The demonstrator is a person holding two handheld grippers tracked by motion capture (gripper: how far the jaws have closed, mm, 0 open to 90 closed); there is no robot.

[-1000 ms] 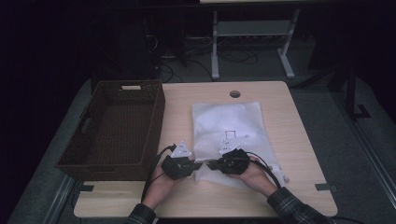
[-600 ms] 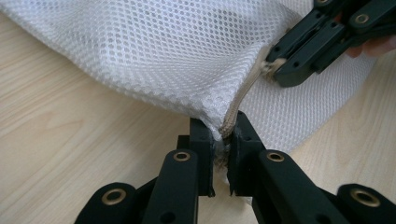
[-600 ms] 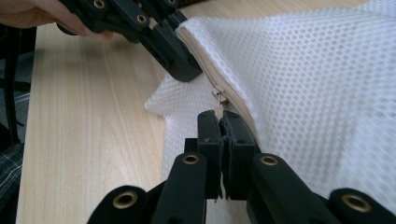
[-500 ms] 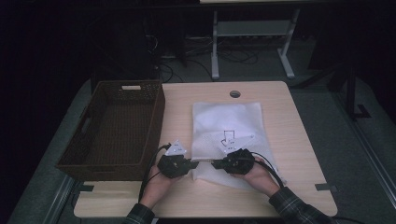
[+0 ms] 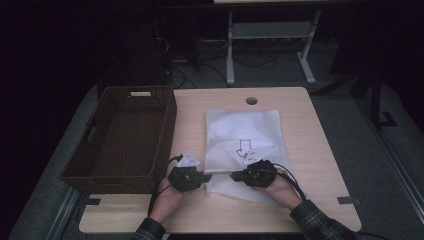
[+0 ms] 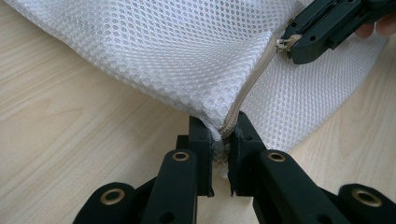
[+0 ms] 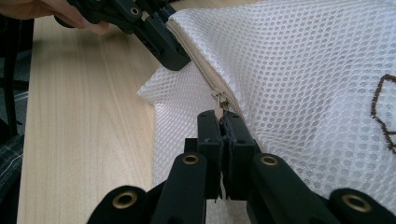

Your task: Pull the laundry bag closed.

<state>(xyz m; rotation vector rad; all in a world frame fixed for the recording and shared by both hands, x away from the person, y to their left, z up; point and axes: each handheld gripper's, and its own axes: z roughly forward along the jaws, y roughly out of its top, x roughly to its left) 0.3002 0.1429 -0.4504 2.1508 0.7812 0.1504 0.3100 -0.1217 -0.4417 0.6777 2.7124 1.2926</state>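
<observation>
A white mesh bag (image 5: 242, 132) with a small dark drawing lies flat on the wooden table (image 5: 320, 150). Its beige zipper (image 6: 247, 88) runs along the near edge. My left gripper (image 6: 223, 128) is shut on the bag's corner at the zipper's end, at the left in the high view (image 5: 207, 176). My right gripper (image 7: 220, 116) is shut on the zipper pull (image 7: 219, 100), a short way along the zipper from the left one, and appears in the high view (image 5: 235, 176) and the left gripper view (image 6: 287, 44). The left gripper (image 7: 180, 58) is at the top of the right gripper view.
A dark brown wicker basket (image 5: 125, 130) stands on the table's left side, close to the left hand. A round cable hole (image 5: 251, 100) sits near the far edge. Bare table lies to the right of the bag and in front of both hands.
The right gripper has edged slightly to the right along the bag's near edge. The left gripper has kept still on the corner.
</observation>
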